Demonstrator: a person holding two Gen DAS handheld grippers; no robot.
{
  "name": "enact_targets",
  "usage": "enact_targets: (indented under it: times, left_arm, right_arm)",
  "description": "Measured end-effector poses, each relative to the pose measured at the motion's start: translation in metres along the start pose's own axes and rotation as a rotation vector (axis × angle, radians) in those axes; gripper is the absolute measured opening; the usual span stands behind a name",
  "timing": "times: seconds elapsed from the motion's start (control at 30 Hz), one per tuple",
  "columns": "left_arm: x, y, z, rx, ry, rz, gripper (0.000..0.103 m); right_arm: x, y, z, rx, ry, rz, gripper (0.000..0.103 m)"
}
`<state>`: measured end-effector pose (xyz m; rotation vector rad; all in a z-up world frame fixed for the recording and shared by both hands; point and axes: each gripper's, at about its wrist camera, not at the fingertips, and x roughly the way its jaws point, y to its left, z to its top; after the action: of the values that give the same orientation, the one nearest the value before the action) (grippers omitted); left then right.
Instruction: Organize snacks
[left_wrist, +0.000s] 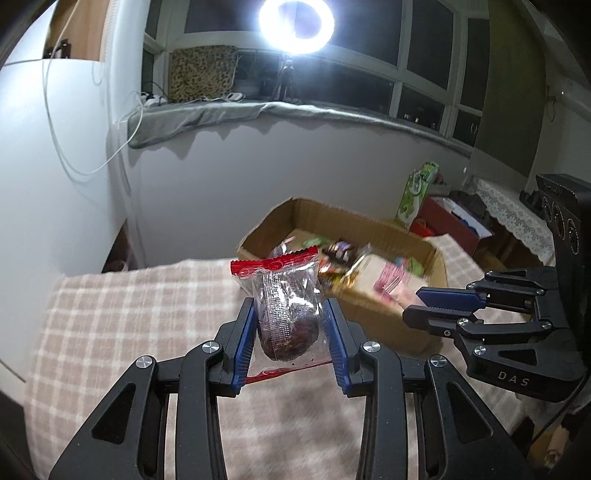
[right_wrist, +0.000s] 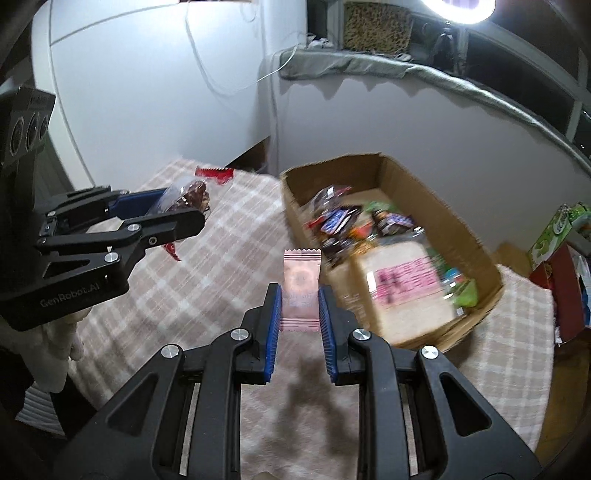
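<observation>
My left gripper is shut on a clear, red-edged packet with a dark cake inside, held above the checked cloth. The right wrist view shows that left gripper from the side, at the left, with the cake packet between its pads. My right gripper is shut on a small pink sachet, held upright over the cloth near the box. In the left wrist view the right gripper is at the right, with the pink sachet poking out. A cardboard box holds several snacks.
A beige checked cloth covers the table. In the box lies a flat bread pack with a pink label. Beyond the table's right edge stand a red box and a green bag. A ring light glares at the window.
</observation>
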<state>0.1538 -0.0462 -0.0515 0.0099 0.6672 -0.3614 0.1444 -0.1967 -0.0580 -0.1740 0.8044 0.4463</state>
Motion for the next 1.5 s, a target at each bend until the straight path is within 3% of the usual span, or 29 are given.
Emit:
enact_targets:
  times: [0.43,0.93,0.97,1.0,1.03,1.07,1.1,1.5]
  left_arm:
    - [0.058,-0.022,0.043,-0.016,0.012,-0.051,0.035]
    - [0.102,-0.029,0.047,-0.019,0.074,-0.044,0.037]
    - [0.102,-0.028,0.048,-0.021,0.075,-0.041,0.041]
    - [0.103,-0.028,0.048,-0.025,0.079,-0.037,0.054]
    - [0.102,-0.028,0.049,-0.027,0.075,-0.033,0.058]
    - [0.1,-0.028,0.049,-0.025,0.068,-0.022,0.06]
    - [0.099,-0.028,0.049,-0.023,0.066,-0.014,0.06]
    - [0.07,-0.025,0.045,-0.035,0.038,-0.011,0.06]
  right_arm:
    - [0.013,-0.063,0.032,0.066,-0.025,-0.082,0.021]
    - [0.048,-0.099,0.036,0.119,0.013,-0.104,0.021]
    - [0.047,-0.1,0.036,0.122,0.007,-0.109,0.023]
    - [0.047,-0.101,0.036,0.123,0.008,-0.112,0.035]
    - [0.047,-0.102,0.035,0.124,0.008,-0.114,0.046]
    - [0.046,-0.101,0.034,0.124,0.005,-0.116,0.067]
    - [0.044,-0.1,0.034,0.121,-0.006,-0.125,0.072]
    - [0.021,-0.088,0.032,0.109,-0.04,-0.145,0.072]
